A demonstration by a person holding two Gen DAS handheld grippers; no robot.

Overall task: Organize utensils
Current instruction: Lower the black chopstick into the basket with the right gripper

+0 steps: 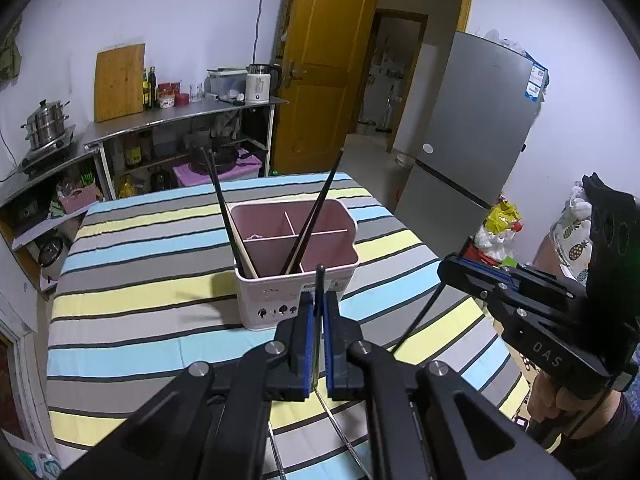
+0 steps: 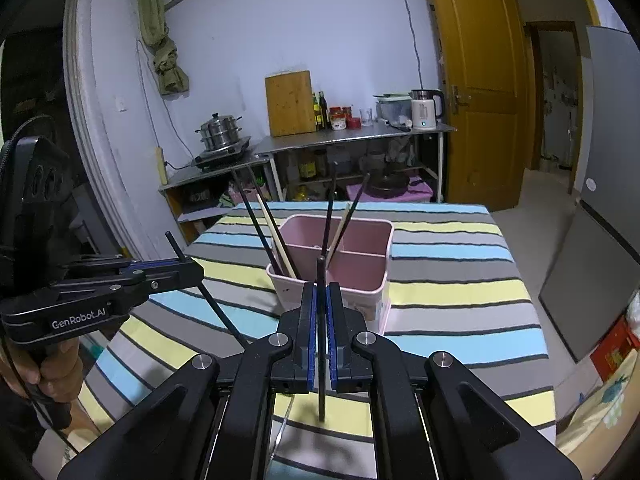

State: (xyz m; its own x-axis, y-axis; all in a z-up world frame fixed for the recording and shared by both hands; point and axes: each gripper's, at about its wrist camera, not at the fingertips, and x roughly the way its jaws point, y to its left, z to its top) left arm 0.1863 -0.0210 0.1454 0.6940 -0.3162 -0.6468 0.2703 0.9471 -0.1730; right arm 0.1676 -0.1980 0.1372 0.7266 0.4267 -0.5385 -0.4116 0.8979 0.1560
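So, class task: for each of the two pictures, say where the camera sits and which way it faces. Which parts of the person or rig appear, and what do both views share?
Left wrist view: sits on the left gripper, faces the pink utensil holder and doorway; shows its own fingers clamping a dark chopstick, plus the right gripper.
Right wrist view: sits on the right gripper, faces the holder and kitchen shelf; the left gripper and a hand show.
Shared: holder, striped tablecloth, shelf.

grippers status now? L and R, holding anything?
Left gripper: closed on a dark chopstick, above the striped table.
Right gripper: closed on another dark chopstick, near the pink utensil holder.
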